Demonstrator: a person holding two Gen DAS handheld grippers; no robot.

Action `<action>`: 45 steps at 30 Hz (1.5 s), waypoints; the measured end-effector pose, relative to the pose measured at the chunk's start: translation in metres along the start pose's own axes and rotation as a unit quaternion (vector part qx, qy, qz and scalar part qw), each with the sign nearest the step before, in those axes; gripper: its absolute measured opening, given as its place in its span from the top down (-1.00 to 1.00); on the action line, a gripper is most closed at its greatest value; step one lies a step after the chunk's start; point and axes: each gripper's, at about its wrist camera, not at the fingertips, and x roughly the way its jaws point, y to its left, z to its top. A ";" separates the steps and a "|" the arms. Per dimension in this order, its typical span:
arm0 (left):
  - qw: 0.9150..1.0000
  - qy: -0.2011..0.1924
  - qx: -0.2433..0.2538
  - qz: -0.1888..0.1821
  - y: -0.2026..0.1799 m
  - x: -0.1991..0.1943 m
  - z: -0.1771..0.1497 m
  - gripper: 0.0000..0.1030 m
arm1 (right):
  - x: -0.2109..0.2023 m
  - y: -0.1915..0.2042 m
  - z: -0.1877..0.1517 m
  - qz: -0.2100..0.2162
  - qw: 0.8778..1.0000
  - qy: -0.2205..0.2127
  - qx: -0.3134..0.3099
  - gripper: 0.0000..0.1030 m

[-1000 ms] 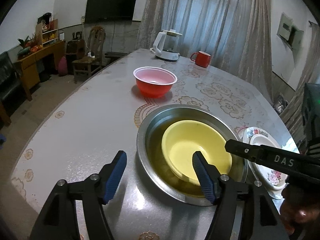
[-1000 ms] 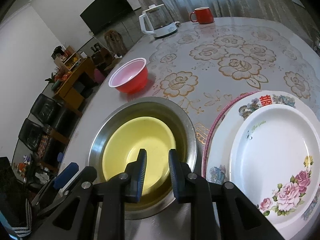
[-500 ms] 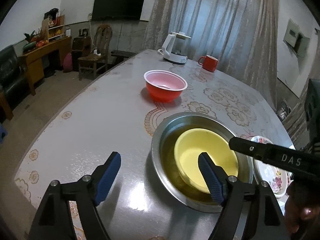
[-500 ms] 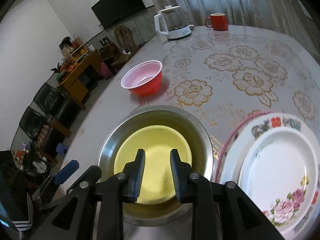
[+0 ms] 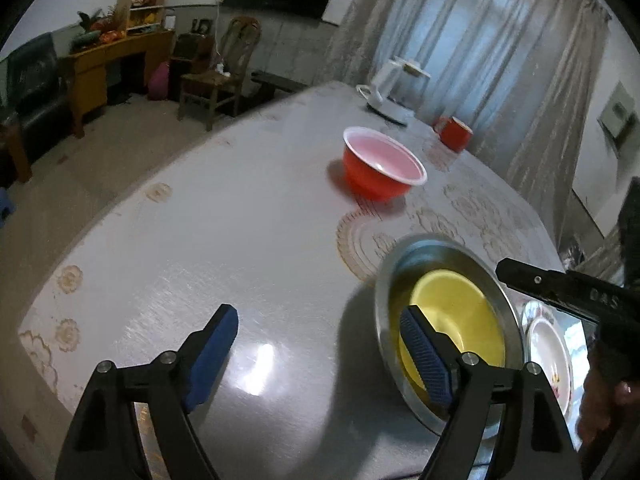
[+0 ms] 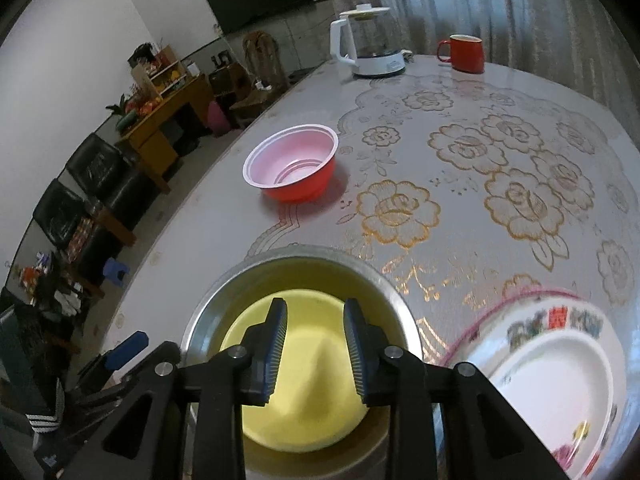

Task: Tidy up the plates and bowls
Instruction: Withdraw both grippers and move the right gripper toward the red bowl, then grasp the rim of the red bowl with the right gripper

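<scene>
- The left gripper (image 5: 316,356) hangs over the table (image 5: 208,248), jaws spread wide and holding nothing; they have just been opening.
- From it, the steel basin (image 5: 404,252) with the yellow bowl (image 5: 460,316) nested inside lies at about 2 o'clock, its near rim behind the right-hand finger; the red bowl (image 5: 380,168) stands at 1 o'clock, well apart.
- The right gripper (image 6: 316,344) hovers above the yellow bowl (image 6: 304,412), jaws parted a little with nothing between them; they too have just been opening.
- From it, the red bowl (image 6: 296,172) sits at 12 o'clock, and the stacked floral plates (image 6: 560,380) at 3 o'clock, just beside the basin (image 6: 384,280).
- Since a second ago, the basin has slid toward the right edge of the left view, and the right view takes in more table beyond it.
- Counted: two plates, three bowls including the basin, one kettle (image 6: 368,44), one red mug (image 6: 464,52).
</scene>
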 end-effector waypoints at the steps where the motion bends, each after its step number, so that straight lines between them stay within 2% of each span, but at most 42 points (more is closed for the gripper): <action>1: 1.000 -0.008 -0.004 0.002 0.004 -0.003 0.001 -0.63 | 0.002 -0.002 0.005 0.004 1.000 0.001 0.000 0.44; 5: 1.000 -0.014 -0.023 0.001 0.016 -0.007 0.007 -0.64 | 0.008 -0.007 0.029 0.008 1.000 -0.012 -0.018 0.40; 9: 0.999 -0.027 -0.027 0.015 0.025 -0.011 0.015 -0.69 | 0.022 -0.016 0.057 0.003 1.000 -0.010 -0.019 0.38; 12: 0.999 -0.030 -0.035 0.009 0.029 -0.009 0.019 -0.70 | 0.033 -0.020 0.073 -0.015 1.000 0.001 -0.024 0.37; 14: 0.999 -0.026 -0.035 0.009 0.029 -0.006 0.020 -0.70 | 0.042 -0.022 0.081 -0.021 0.999 0.010 -0.029 0.22; 15: 0.999 -0.024 -0.034 0.010 0.028 -0.004 0.020 -0.70 | 0.047 -0.023 0.085 -0.026 0.999 0.016 -0.034 0.22; 18: 0.999 -0.024 -0.028 0.013 0.027 -0.005 0.021 -0.70 | 0.063 -0.028 0.095 -0.014 0.999 0.036 -0.030 0.06; 22: 0.999 -0.024 -0.025 0.028 0.032 -0.008 0.022 -0.71 | 0.091 -0.039 0.117 0.013 0.998 0.063 0.015 0.05; 24: 0.999 -0.025 -0.026 0.033 0.036 -0.009 0.024 -0.71 | 0.100 -0.037 0.125 0.001 0.998 0.065 0.014 0.05; 29: 0.998 -0.027 -0.031 0.040 0.039 -0.005 0.036 -0.73 | 0.114 -0.030 0.138 -0.014 0.997 0.071 0.001 0.05; 32: 0.999 -0.033 -0.012 0.039 0.030 -0.001 0.050 -0.73 | 0.126 -0.033 0.143 -0.022 0.996 0.081 0.012 0.05; 35: 0.999 -0.038 0.010 0.037 0.021 0.003 0.062 -0.73 | 0.136 -0.035 0.143 -0.013 0.995 0.095 0.021 0.05; 39: 0.999 -0.035 0.003 0.032 0.018 0.014 0.076 -0.74 | 0.147 -0.041 0.140 -0.009 0.994 0.104 0.027 0.05; 40: 0.999 -0.031 0.000 0.025 0.017 0.019 0.080 -0.74 | 0.149 -0.041 0.140 -0.006 0.994 0.107 0.028 0.09; 41: 0.999 -0.023 0.000 0.022 0.016 0.025 0.084 -0.74 | 0.151 -0.044 0.139 -0.001 0.993 0.110 0.031 0.26; 45: 1.000 -0.004 0.014 0.022 0.004 0.048 0.101 -0.73 | 0.156 -0.050 0.138 0.004 0.994 0.110 0.026 0.59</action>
